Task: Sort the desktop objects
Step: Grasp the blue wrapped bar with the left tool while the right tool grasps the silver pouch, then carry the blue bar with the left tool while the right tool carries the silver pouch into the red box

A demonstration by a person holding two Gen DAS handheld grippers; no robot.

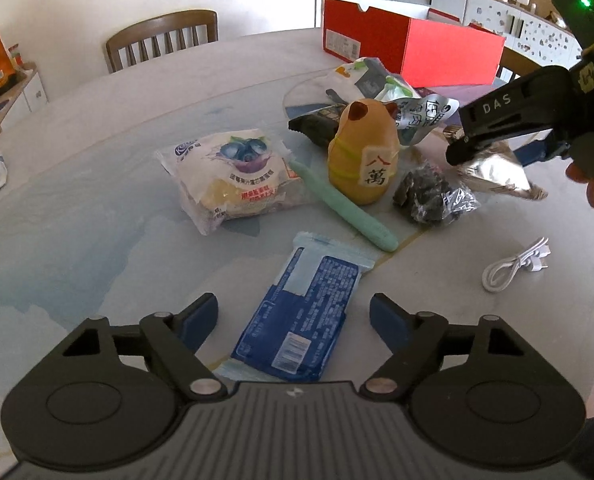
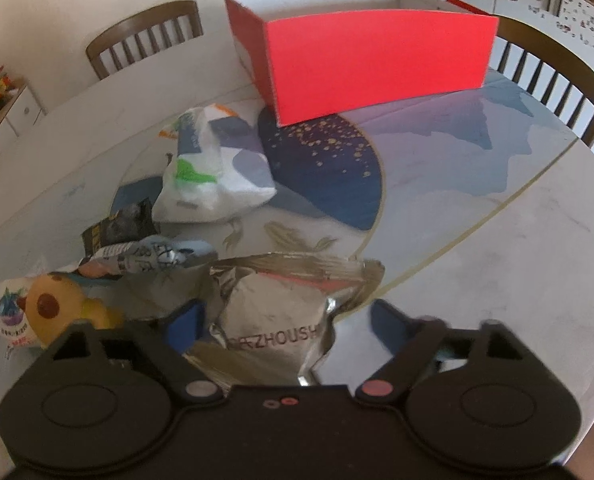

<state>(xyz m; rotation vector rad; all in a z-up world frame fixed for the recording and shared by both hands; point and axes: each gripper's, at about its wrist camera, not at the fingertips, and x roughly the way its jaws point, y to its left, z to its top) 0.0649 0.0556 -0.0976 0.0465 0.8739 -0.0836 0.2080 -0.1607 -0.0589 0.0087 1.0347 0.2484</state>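
My left gripper is open, its fingers on either side of a blue snack packet that lies flat on the table. My right gripper is open around a silver foil bag; in the left wrist view it hovers over that bag. Other items: a blueberry bread pack, a yellow bear-shaped toy, a mint green stick, a bag of dark pieces, a white cable. A red box stands open at the back.
A white plastic bag and crumpled wrappers lie behind the toy. Wooden chairs stand at the round table's far edge. A side cabinet with snacks is at the left.
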